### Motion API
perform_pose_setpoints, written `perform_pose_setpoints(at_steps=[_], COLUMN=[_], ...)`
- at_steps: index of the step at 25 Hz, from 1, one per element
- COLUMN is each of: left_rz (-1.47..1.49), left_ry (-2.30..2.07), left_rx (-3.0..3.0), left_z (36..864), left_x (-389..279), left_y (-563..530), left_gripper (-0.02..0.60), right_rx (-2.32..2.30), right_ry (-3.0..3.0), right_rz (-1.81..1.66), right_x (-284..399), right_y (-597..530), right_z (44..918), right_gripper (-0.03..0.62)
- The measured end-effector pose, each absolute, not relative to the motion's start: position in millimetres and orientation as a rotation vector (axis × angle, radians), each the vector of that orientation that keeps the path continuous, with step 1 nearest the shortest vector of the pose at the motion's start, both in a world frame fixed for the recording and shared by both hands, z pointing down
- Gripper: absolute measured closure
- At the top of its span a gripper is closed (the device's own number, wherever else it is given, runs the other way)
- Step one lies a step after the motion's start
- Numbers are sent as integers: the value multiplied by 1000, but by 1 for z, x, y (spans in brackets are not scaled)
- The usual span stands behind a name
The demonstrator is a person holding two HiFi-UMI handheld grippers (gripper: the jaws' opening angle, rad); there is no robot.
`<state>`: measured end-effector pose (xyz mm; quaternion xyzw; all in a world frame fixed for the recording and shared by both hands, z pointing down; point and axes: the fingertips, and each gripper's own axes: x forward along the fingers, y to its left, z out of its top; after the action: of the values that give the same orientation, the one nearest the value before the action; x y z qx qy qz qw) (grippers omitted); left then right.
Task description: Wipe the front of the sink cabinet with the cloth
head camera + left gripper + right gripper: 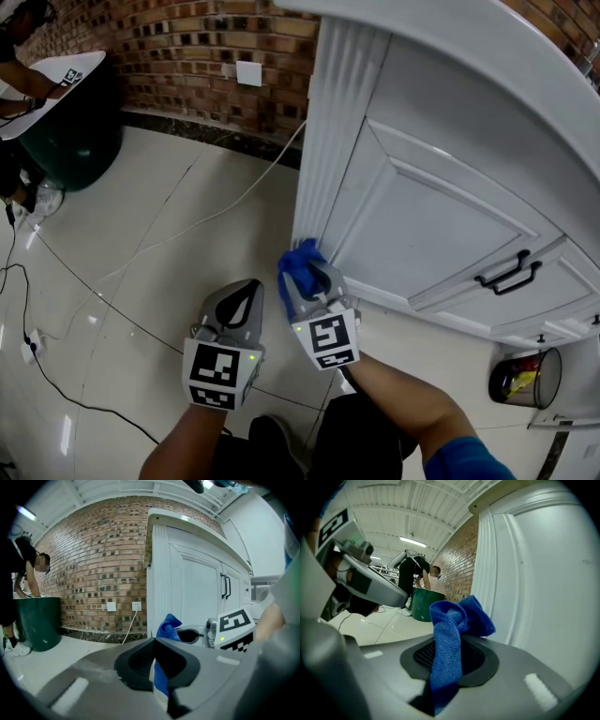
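The white sink cabinet [450, 216] fills the right of the head view, with a fluted corner post [328, 141] at its left edge. My right gripper [305, 277] is shut on a blue cloth [300, 265] and holds it against the foot of that post. In the right gripper view the cloth [454, 620] bunches above the jaws beside the white fluting [487, 573], and a strip hangs down between them. My left gripper [251, 292] hovers just left of the cloth with its jaws together and nothing in them. From the left gripper view the cloth [168, 625] lies just beyond the jaws.
A white cable [216, 211] runs from the wall socket [248, 73] across the tiled floor. A dark green tub [70, 141] and a person stand at the back left. Black handles [508, 272] sit on the cabinet doors. A small bin [525, 378] stands at the right.
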<state>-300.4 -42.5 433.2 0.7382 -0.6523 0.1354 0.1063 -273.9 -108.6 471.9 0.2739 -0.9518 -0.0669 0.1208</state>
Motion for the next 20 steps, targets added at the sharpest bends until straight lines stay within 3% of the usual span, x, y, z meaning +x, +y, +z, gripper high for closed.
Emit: perform_pose_setpoints(at_steps=[5,10,20], left_rz=[351,317,356], left_ry=[-1916,-1858,-1581], left_rx=[2176,2245,2542], left_z=[427,419,411], left_x=[-301,-270,-116], left_y=[-41,-57,-105], left_gripper=[575,575,575], right_rx=[773,730,901], right_ry=[-2784,-2834,-2783], right_rz=[-171,-130,-76], right_x=[-280,-244,-53], right_y=[-101,-84,-85], right_z=[473,441,408], right_gripper=[494,494,494])
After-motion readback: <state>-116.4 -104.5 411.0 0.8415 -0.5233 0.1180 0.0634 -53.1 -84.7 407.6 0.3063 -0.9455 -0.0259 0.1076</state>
